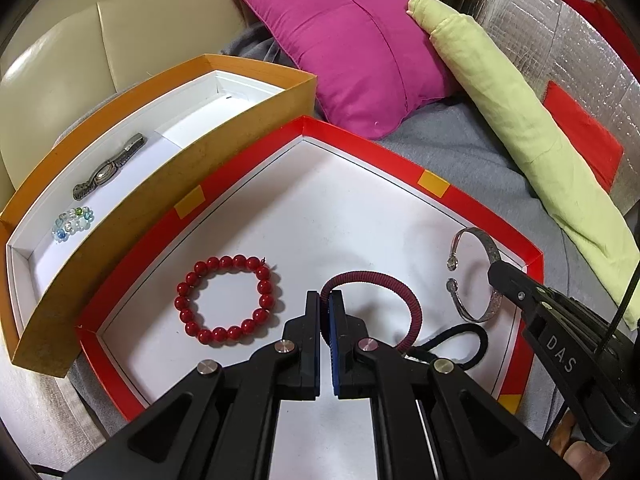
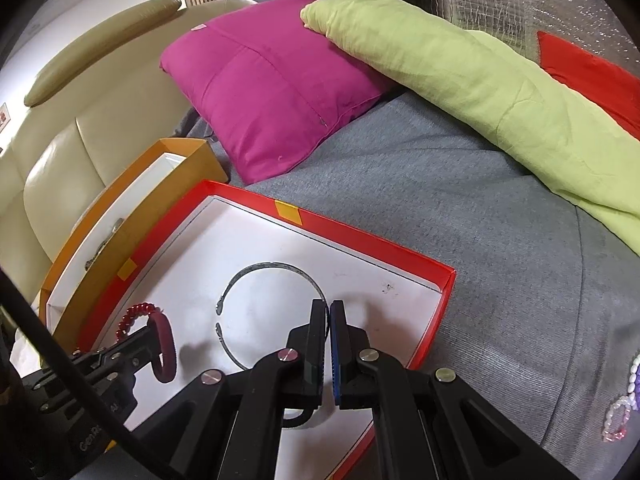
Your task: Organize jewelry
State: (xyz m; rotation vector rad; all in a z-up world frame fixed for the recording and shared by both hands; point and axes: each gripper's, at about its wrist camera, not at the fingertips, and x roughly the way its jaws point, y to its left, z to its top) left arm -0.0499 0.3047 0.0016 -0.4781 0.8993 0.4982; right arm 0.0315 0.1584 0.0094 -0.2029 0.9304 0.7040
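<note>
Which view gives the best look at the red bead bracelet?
The left wrist view: the red bead bracelet lies whole and unobstructed in the red tray. The right wrist view shows only an arc of it behind the left claw.

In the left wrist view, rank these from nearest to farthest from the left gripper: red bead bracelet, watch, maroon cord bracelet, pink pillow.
1. Maroon cord bracelet: pinched in the left gripper.
2. Red bead bracelet: just left, in the red tray.
3. Watch: farther left, in the orange box.
4. Pink pillow: beyond both boxes.
</note>
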